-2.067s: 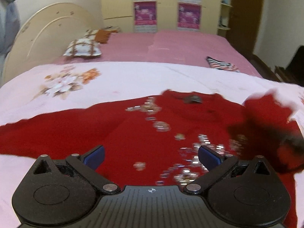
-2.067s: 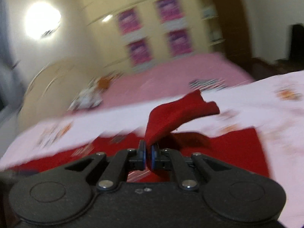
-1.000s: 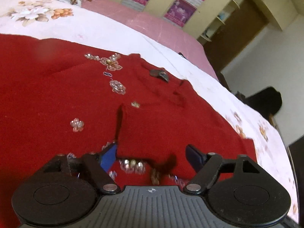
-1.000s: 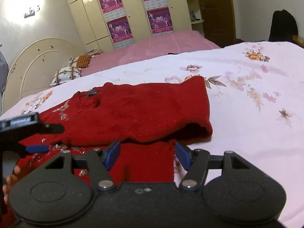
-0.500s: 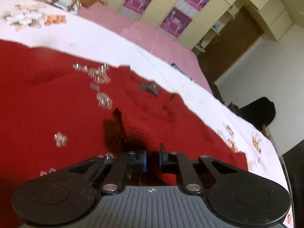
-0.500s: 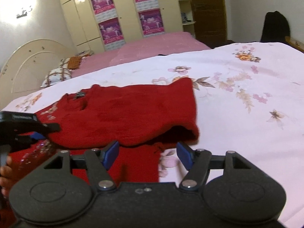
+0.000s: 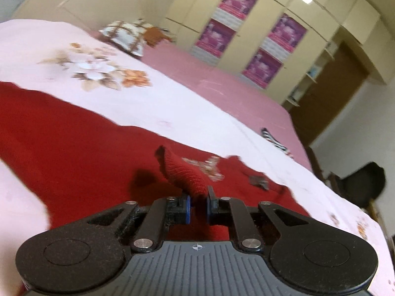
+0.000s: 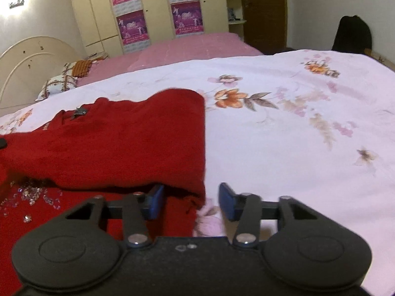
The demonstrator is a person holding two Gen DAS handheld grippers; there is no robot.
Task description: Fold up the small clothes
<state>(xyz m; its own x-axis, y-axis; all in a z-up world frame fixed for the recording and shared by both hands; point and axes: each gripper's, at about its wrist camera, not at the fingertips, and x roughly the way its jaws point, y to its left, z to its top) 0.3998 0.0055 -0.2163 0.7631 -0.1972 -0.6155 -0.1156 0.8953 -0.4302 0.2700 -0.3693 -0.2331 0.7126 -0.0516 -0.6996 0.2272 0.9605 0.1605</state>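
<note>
While the red sweater is lying spread across the pale floral bedsheet, the left gripper is pinching a raised fold of its knit, the blue-padded fingers pressed nearly together with the cloth standing up between them. Beyond that fold, clear beads and a small dark neck tag are showing on the sweater's front.

In the right wrist view the right gripper is closing, its fingers still apart and not yet pressing anything. The sweater's near right corner is sitting between them, with the left finger over the red cloth and the right finger over the sheet. Just beyond the fingers a folded-over layer of the sweater is lying flat, its right edge running straight towards the far side, and loose beads are glinting at the near left.

Farther off, a pink bedcover is stretching to a patterned pillow and a cream headboard. Cream wardrobes with purple posters are lining the far wall, and a striped cloth is lying on the pink cover at the right.
</note>
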